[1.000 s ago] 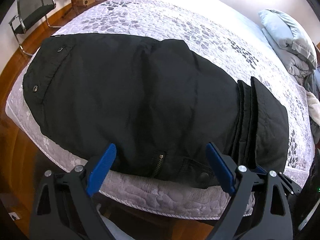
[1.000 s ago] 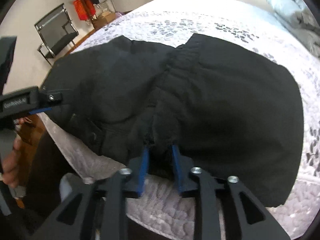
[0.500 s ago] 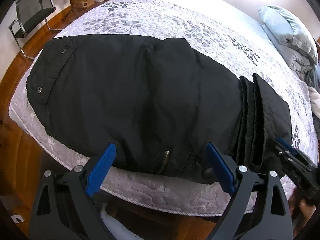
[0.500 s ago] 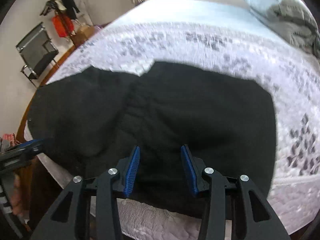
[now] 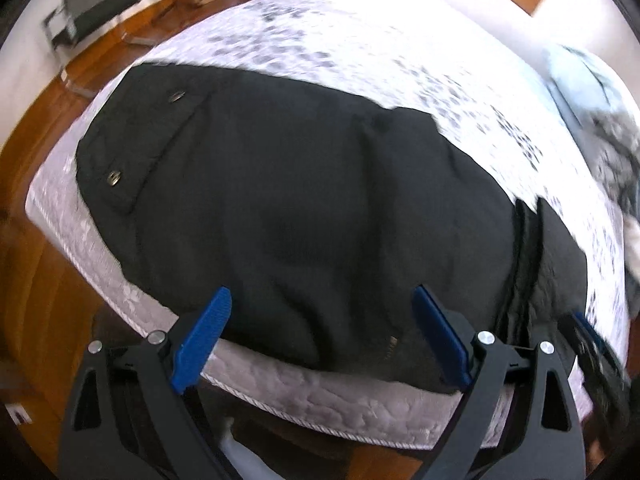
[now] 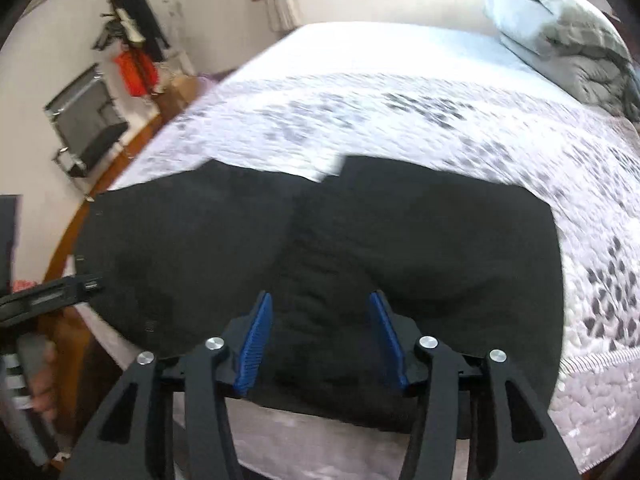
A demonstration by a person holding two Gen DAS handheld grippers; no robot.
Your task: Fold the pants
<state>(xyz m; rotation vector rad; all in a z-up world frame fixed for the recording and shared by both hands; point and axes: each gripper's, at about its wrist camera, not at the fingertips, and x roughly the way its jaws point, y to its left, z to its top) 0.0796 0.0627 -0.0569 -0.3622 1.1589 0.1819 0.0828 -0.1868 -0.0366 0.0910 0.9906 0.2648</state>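
Across the near edge of the wide bed with its grey-patterned white quilt (image 5: 360, 40), the black padded fabric pants (image 5: 304, 208) lie folded, long axis left to right. Both claws hover over their near hem, empty: left claw (image 5: 320, 336) spread wide, right claw (image 6: 320, 336) moderately open. Bare quilt lies beyond.

We find the pants (image 5: 304, 208) to be matt black woven cloth with dull metal snaps, lying on a quilted, embossed bedspread (image 5: 360, 408) of pale fabric. Both the left gripper (image 5: 320, 336) and right gripper (image 6: 320, 336) show matt black plastic arms, ribbed blue pads (image 6: 256, 340) and bright metal pivots. The floor (image 5: 36, 280) is glossy varnished wood.
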